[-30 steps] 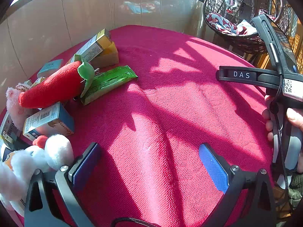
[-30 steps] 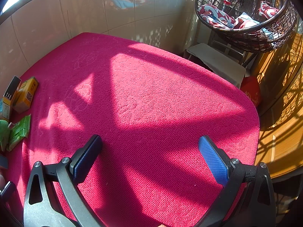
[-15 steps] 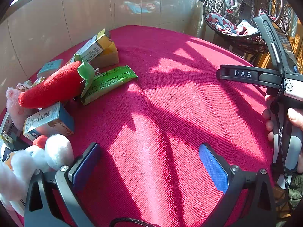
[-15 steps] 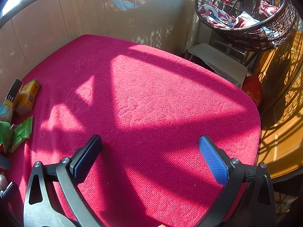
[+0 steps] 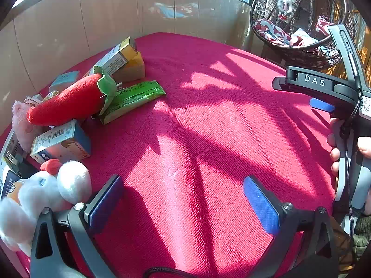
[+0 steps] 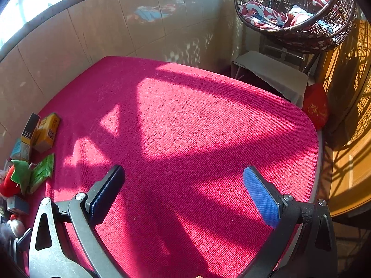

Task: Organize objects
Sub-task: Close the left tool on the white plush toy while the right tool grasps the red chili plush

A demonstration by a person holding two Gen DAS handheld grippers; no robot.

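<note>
A heap of objects lies at the left of the red tablecloth [image 5: 208, 115]: a red plush chili with a green cap [image 5: 69, 102], a green packet [image 5: 132, 99], yellow boxes [image 5: 123, 58], a blue and white box [image 5: 60, 141], a pink plush [image 5: 19, 125] and a white plush chicken [image 5: 46, 192]. My left gripper [image 5: 183, 199] is open and empty, low over the cloth, right of the chicken. My right gripper [image 6: 183, 194] is open and empty over bare cloth; it also shows in the left wrist view [image 5: 324, 92] at the right. The heap shows in the right wrist view, with the green packet [image 6: 41, 173] at the far left.
A tiled wall [image 5: 104, 18] runs behind the table. A hanging wicker chair [image 6: 296, 11] with cushions and a small stool [image 6: 271, 76] stand beyond the table's far right edge. A red lantern-like object [image 6: 315, 108] sits by the right rim.
The right gripper has turned and shifted a little right, so the heap sits slightly further into its view. The left gripper has barely moved.
</note>
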